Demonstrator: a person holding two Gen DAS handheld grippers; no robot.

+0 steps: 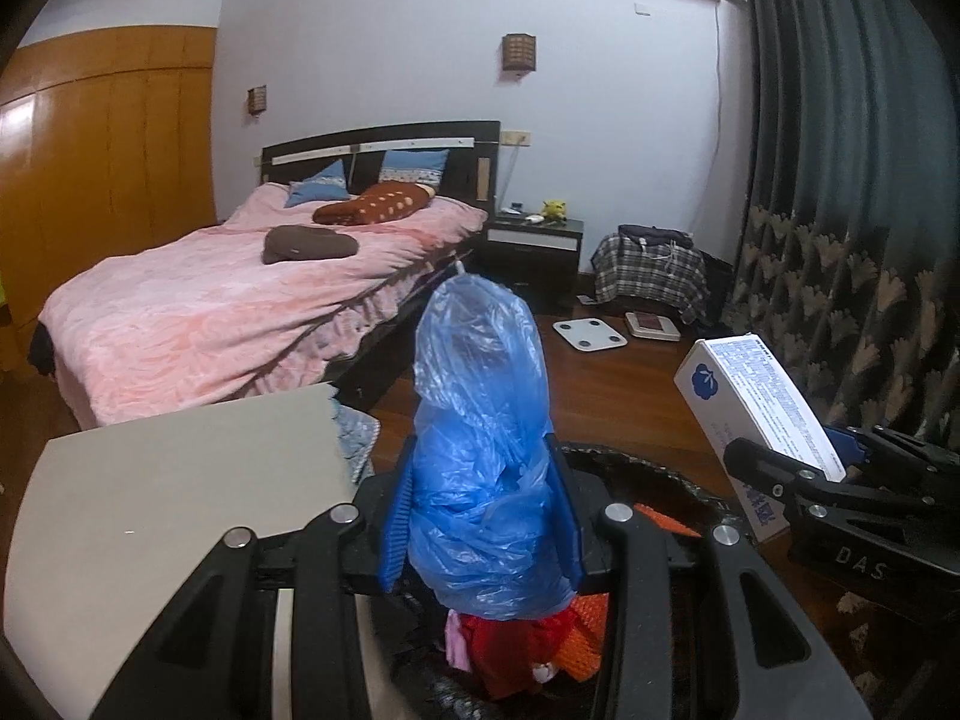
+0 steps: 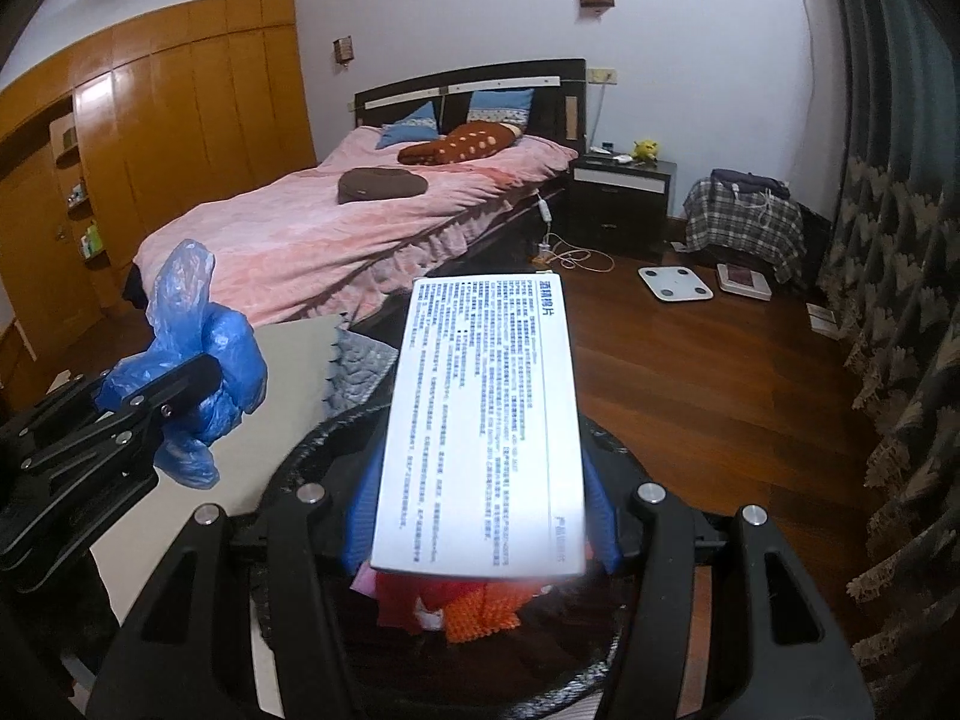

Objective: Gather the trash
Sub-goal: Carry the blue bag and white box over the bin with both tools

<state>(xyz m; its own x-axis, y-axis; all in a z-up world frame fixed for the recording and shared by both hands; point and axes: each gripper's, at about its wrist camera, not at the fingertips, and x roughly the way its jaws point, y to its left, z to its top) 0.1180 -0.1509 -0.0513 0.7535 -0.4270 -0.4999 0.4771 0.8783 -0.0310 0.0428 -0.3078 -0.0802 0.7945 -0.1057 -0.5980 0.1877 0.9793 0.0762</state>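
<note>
Left gripper (image 1: 480,516) clenched on crumpled blue plastic bag (image 1: 480,450); right gripper (image 2: 480,516) grips white printed cardboard box (image 2: 483,426), both above black round bin (image 2: 312,438).

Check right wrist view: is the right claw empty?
No. The right claw is shut on a white printed box, held above the black trash bin.

A crumpled blue plastic bag (image 1: 480,456) stands upright in the lower centre of the left wrist view, pinched between blue pads. A white box (image 2: 486,432) printed with blue text fills the centre of the right wrist view, tilted away and clamped at its near end. Below both sits a black bin (image 2: 312,456) holding red and orange scraps (image 2: 474,606).
</note>
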